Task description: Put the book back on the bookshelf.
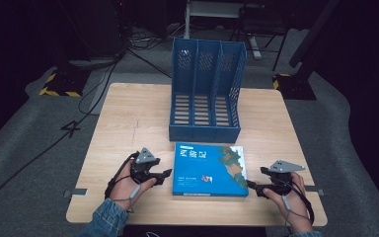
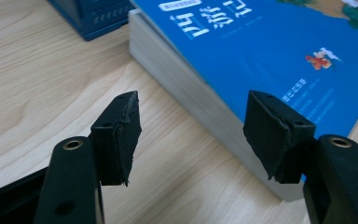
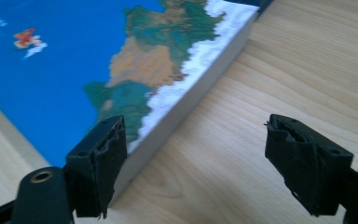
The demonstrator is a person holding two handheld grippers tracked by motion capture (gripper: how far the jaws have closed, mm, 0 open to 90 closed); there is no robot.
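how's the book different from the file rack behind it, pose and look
The book lies flat on the wooden table, while the file rack stands upright behind it. The book is a solid closed block with a printed map cover; the file rack is open, split into three slots with perforated dividers. Both are blue.

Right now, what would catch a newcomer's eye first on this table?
A thick blue book lies flat at the near middle of the wooden table. Behind it stands an empty blue file rack with three slots. The left gripper and right gripper, both open, flank the book's two sides.
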